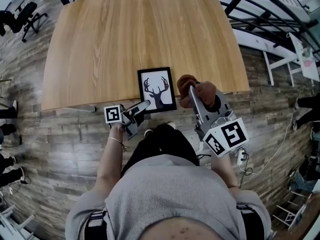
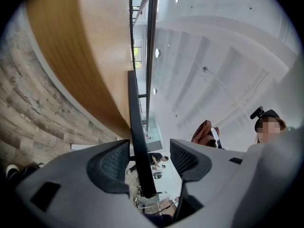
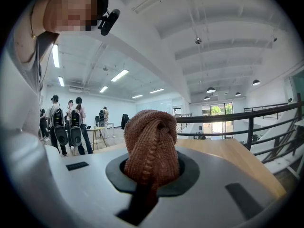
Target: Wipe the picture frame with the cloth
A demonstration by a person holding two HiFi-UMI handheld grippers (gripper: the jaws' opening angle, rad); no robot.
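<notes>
Picture frame (image 1: pixel 157 89) lies at the near edge of the worktop (image 1: pixel 140 29), picture side up. Left gripper (image 1: pixel 142 106) is at its near left corner, fingers (image 2: pixel 111 165) apart with the frame's edge between them, not clamped. Right gripper (image 1: pixel 195 96), just right of the frame, has its fingers clamped on the brown cloth (image 1: pixel 207 94)

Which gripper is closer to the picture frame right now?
Left. The left gripper straddles the picture frame edge with open jaws; the right gripper, holding the cloth, sits beside its right side.
</notes>
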